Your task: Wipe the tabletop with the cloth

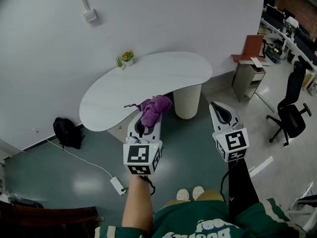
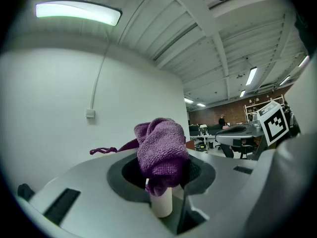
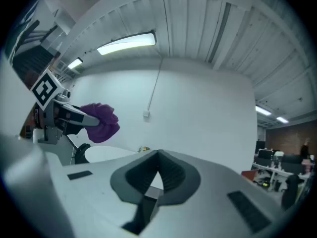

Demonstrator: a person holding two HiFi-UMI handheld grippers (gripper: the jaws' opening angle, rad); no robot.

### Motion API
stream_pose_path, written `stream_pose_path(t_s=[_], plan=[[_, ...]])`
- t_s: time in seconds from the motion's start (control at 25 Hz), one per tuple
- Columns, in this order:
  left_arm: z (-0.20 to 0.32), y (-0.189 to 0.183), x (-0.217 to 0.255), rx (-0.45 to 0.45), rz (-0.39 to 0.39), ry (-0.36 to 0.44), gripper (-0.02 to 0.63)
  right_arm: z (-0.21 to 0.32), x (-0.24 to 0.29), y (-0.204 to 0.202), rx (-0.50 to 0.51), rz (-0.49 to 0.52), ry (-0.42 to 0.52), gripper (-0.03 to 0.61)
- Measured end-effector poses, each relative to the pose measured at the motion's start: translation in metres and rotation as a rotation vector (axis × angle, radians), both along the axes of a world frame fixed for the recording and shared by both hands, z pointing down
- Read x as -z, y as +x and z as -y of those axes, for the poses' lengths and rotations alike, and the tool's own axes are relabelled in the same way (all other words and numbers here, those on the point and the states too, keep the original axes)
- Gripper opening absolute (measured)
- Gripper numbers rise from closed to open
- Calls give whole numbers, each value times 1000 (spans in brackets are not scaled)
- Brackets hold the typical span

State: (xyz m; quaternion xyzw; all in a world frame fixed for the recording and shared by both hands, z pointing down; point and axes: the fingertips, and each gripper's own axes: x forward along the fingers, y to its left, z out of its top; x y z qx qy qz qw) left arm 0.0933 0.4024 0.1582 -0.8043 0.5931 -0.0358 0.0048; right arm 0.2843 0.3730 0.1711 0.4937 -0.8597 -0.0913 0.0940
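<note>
A bunched purple cloth (image 1: 153, 109) hangs from the tip of my left gripper (image 1: 147, 117), which is shut on it, in the air at the near edge of the white kidney-shaped tabletop (image 1: 138, 86). The left gripper view shows the cloth (image 2: 161, 150) wadded between the jaws, with a loose tail trailing left. My right gripper (image 1: 218, 108) is held to the right of the table, off its edge, jaws shut with nothing between them (image 3: 157, 171). In the right gripper view the cloth (image 3: 100, 122) and the left gripper appear at the left.
A small potted plant (image 1: 126, 58) stands at the table's far edge by the white wall. The ribbed pedestal (image 1: 187, 101) holds the table up. A black bag (image 1: 67, 132) and a white power strip (image 1: 118, 185) lie on the floor at left. A cabinet (image 1: 248, 75) and an office chair (image 1: 292, 110) stand at right.
</note>
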Motion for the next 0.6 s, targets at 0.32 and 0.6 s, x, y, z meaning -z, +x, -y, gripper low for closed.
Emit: stream_pose_path(t_s=[0.32, 0.6], plan=[[-3, -1, 3, -11, -15, 9, 126, 0, -4, 4, -27, 10, -4, 3], [6, -4, -8, -15, -28, 9, 129, 10, -9, 6, -22, 32, 8, 3]])
